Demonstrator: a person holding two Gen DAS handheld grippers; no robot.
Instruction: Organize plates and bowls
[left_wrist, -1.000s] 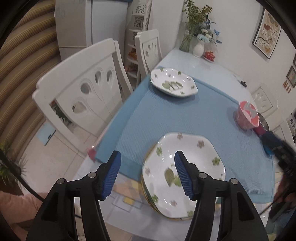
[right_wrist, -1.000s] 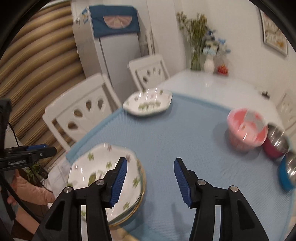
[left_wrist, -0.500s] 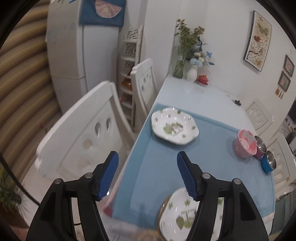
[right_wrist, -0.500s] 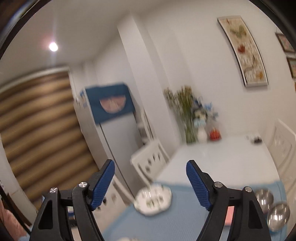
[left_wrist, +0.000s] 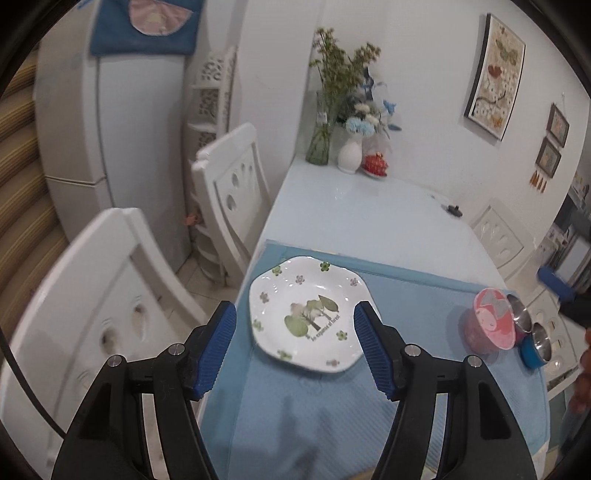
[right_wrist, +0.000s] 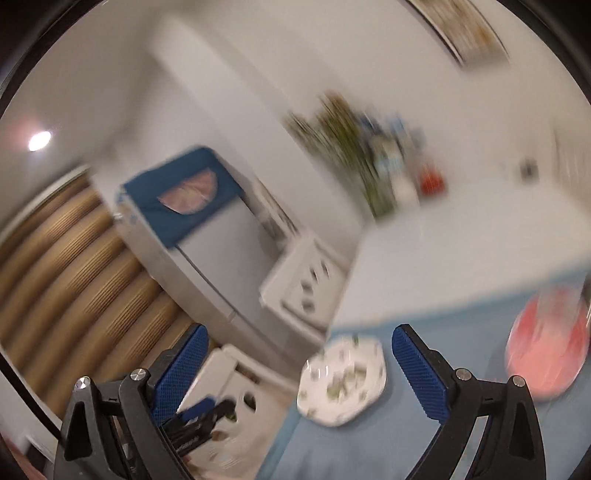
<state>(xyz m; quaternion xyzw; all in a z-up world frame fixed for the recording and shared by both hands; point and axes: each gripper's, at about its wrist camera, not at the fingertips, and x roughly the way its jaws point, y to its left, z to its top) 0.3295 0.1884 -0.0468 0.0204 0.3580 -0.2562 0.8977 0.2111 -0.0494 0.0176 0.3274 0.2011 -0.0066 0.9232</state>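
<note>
- Left claw, released & empty, hangs above the near end of the surface, its blue pads bracketing a white flower-print plate at frame centre; no contact visible.
- The plate lies flat on the blue mat, close to the mat's far-left corner, well apart from the other dishes.
- Pink bowl stands at the mat's right edge; just beside it, touching or nearly so, two small metal bowls, one w/ a blue outside.
- Right claw also released, nothing between its pads. Its view is heavily motion-blurred; the same plate shows low centre, the pink bowl as a smear at right edge. The left claw's tip peeks in at lower left.
- Progress, as judged: early to midway at best. This plate sits alone, not stacked w/ anything; the bowls are grouped at right but not nested as far as can be seen. No plate stack shows in either view.
- Likely left to do: grip this plate by its rim, carry it to wherever the plates are gathered, then deal w/ the bowls.
- Background, upper frame: vase of flowers, white chairs at left.
</note>
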